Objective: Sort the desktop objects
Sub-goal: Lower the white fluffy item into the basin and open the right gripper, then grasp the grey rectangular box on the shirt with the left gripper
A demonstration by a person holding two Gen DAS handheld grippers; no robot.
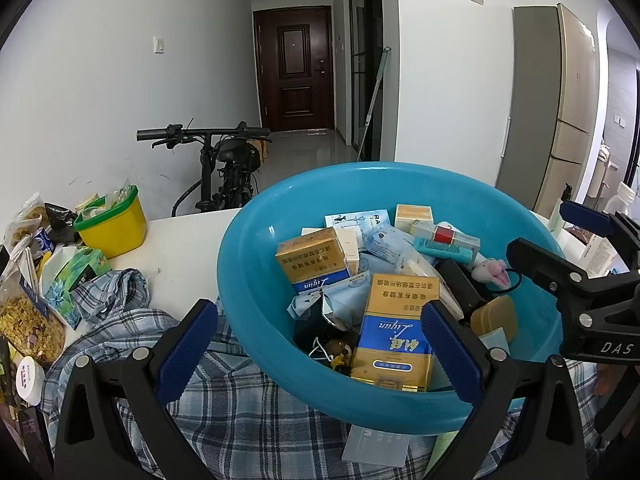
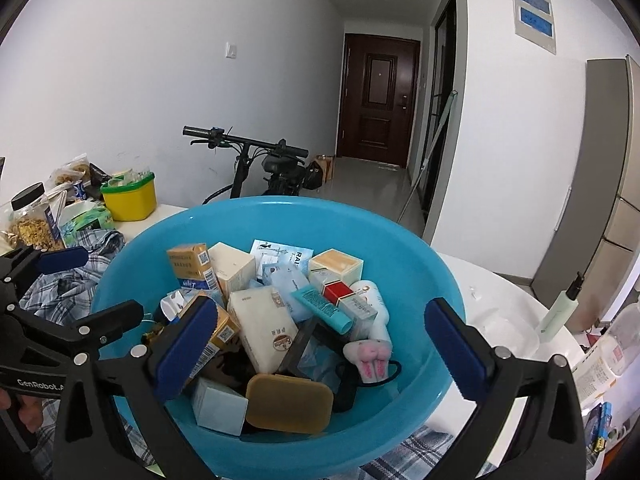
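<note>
A blue plastic basin point(image 1: 256, 264) point(image 2: 424, 264) sits on a plaid shirt point(image 1: 240, 420) on the white table. It holds several small boxes: gold and blue cigarette packs point(image 1: 394, 344) point(image 2: 192, 268), a white box point(image 2: 266, 324), a tan compact point(image 2: 290, 404), a pink plush hair tie point(image 2: 370, 354) and face masks. My left gripper point(image 1: 320, 344) is open over the basin's near left rim. My right gripper point(image 2: 320, 344) is open over the basin's near side. Each gripper shows in the other's view, the right point(image 1: 580, 280) and the left point(image 2: 60, 300).
A yellow tub with a green rim point(image 1: 114, 224) point(image 2: 130, 196), snack bags and a cereal jar point(image 2: 32, 220) stand at the table's left. A green bottle point(image 2: 560, 308) and cartons stand at the right. A bicycle point(image 1: 224, 168) stands behind the table.
</note>
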